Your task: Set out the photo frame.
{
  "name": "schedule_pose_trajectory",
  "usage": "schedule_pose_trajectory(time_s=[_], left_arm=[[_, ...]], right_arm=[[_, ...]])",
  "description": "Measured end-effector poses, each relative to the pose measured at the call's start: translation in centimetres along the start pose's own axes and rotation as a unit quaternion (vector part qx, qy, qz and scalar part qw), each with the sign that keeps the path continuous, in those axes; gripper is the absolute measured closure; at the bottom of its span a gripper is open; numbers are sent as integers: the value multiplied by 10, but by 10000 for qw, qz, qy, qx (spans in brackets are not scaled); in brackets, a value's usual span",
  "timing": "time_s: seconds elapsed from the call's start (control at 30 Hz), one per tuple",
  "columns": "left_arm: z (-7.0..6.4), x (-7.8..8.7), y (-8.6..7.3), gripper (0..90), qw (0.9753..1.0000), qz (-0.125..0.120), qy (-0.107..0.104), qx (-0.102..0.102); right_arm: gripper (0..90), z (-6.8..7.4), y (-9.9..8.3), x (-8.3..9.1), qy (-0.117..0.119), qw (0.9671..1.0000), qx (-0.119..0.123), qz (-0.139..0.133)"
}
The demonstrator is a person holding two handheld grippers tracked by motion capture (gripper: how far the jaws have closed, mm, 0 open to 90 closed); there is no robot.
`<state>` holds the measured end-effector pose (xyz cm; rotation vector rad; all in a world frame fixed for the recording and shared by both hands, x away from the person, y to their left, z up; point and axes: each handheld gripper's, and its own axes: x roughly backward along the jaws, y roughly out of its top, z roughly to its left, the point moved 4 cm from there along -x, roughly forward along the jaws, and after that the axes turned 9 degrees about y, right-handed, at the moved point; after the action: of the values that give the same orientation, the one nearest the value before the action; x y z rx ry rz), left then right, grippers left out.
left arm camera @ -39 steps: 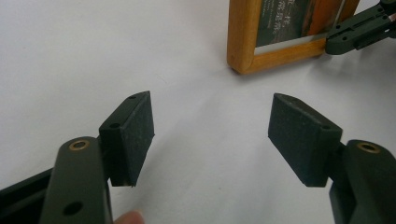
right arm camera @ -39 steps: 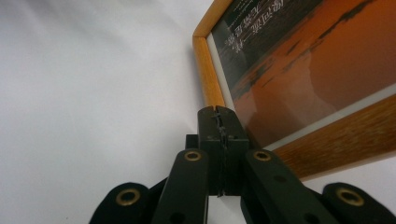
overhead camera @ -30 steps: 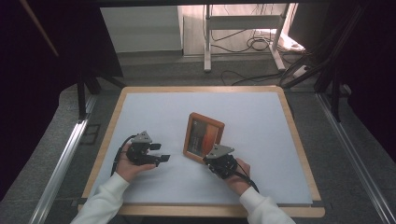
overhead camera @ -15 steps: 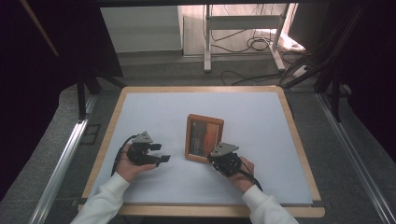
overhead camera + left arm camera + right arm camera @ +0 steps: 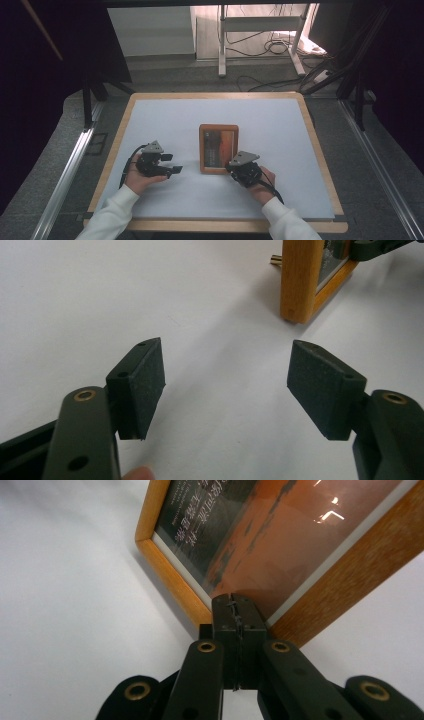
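A wooden picture frame (image 5: 218,148) with an orange and dark print lies flat on the white table (image 5: 165,120), near its middle. My right gripper (image 5: 231,167) is shut, and its tips touch the frame's near right edge. In the right gripper view the closed jaws (image 5: 235,605) meet over the frame's (image 5: 280,535) wooden border, with nothing between the pads. My left gripper (image 5: 172,164) stands open on the table a short way left of the frame. In the left gripper view its pads (image 5: 225,385) are wide apart over bare table, with the frame's corner (image 5: 299,280) farther off.
The table has a wooden rim (image 5: 116,145). Metal rails (image 5: 65,175) run along both sides on the floor. A stand (image 5: 260,35) and cables (image 5: 280,47) lie beyond the far edge. Wide bare table surface lies behind the frame.
The frame, skewed and seemingly tipped up a second ago, now lies flat and square to the table. My right gripper has drawn slightly nearer. The left gripper has not moved.
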<state>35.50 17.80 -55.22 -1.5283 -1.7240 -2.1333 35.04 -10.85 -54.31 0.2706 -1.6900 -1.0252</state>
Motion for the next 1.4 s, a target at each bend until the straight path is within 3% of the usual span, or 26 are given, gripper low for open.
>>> schedule_pose_trajectory(time_s=[0.8,1.0,1.2,1.4], left_arm=[[-4,2,2,311,10000,-42,-5,-36],[-5,4,1,311,10000,-63,10,-44],[-6,6,0,311,10000,-77,38,-18],[-9,4,0,310,10000,-52,56,-60]], right_arm=[[900,-1,-3,3,-49,10000,-1,-3],[900,4,-3,15,1,9998,35,-178],[898,-1,-14,41,54,9986,-263,-453],[675,-16,-34,62,209,9938,-803,-738]])
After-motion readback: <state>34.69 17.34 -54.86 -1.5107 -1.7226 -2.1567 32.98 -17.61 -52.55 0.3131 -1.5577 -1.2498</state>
